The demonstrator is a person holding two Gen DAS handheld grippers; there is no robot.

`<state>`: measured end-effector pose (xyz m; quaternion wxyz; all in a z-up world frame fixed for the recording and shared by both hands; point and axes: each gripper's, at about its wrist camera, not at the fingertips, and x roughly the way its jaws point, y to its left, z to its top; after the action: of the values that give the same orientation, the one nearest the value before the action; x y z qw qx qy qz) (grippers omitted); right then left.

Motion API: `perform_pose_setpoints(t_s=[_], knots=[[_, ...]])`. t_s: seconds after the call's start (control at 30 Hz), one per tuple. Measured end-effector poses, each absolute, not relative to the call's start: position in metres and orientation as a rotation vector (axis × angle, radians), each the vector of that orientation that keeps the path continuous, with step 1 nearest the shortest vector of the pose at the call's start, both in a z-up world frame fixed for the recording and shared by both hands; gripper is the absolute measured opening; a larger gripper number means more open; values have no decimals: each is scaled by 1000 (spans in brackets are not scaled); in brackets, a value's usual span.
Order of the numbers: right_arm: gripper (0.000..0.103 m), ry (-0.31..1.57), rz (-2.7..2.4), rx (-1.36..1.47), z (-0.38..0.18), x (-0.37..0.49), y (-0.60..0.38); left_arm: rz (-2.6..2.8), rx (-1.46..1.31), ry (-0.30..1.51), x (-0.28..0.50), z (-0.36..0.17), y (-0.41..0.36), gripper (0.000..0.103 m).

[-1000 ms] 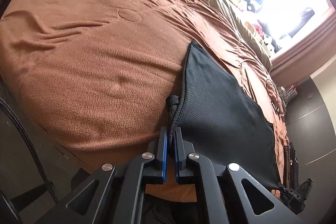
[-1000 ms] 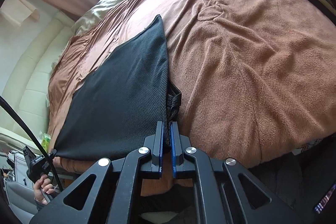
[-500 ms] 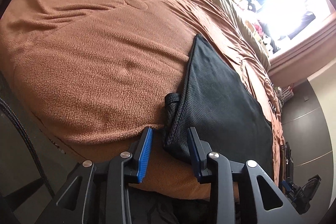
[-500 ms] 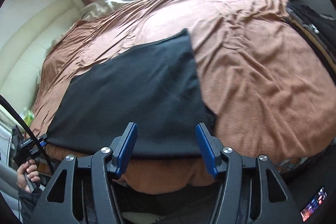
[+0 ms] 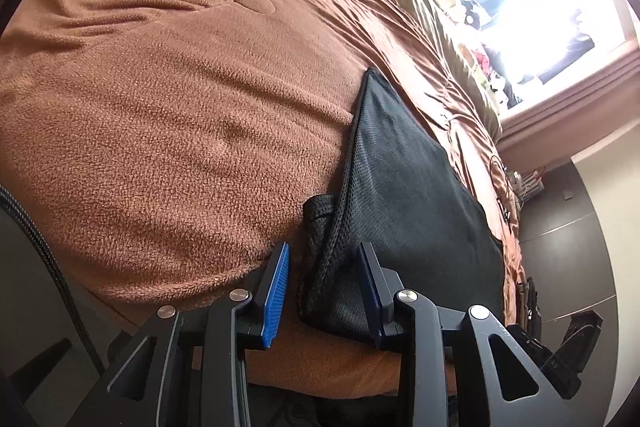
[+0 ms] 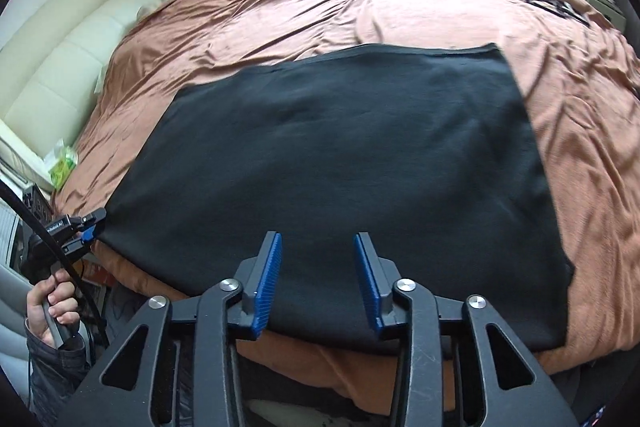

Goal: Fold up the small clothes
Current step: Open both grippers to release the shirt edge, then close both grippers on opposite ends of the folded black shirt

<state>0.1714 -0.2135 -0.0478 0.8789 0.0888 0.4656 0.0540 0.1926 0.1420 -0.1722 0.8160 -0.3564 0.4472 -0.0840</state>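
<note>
A black cloth (image 6: 340, 155) lies spread flat on a brown blanket (image 5: 168, 99). If either tong nudges an edge, the smooth layer may bunch. The left tongs (image 5: 324, 287) gape wide around the cloth's near left corner, gripping nothing. The right tongs (image 6: 316, 279), equally wide and empty, hover over its near edge.

Daylight reaches you from the window (image 5: 516, 15), blown out to white glare at the upper right of your left wrist view, leaving the brown blanket (image 5: 168, 99) evenly lit with soft shadows in its folds. Your right wrist view is bright and slightly motion-blurred across the black cloth (image 6: 344, 163), its weave smeared, whereas the left view shows the mesh sharply. Both views bend strongly toward the rim, with dark vignetted corners.
</note>
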Motion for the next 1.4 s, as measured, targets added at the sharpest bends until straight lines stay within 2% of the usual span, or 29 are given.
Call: perform_pose_setpoints(t_s=[0.27, 0.4, 0.6, 1.03, 1.4], knots=[[23, 1022, 168, 127, -69, 226, -173, -181, -795, 949, 187, -173, 146, 34], [16, 1052, 159, 110, -83, 250, -164, -160, -820, 959, 183, -174, 147, 28], [10, 1080, 116, 83, -93, 285, -152, -134, -865, 958, 174, -177, 147, 27], [5, 1098, 49, 16, -102, 368, -139, -84, -997, 964, 158, -183, 153, 23], [4, 1107, 4, -25, -109, 428, -137, -58, -1006, 978, 159, -178, 149, 23]])
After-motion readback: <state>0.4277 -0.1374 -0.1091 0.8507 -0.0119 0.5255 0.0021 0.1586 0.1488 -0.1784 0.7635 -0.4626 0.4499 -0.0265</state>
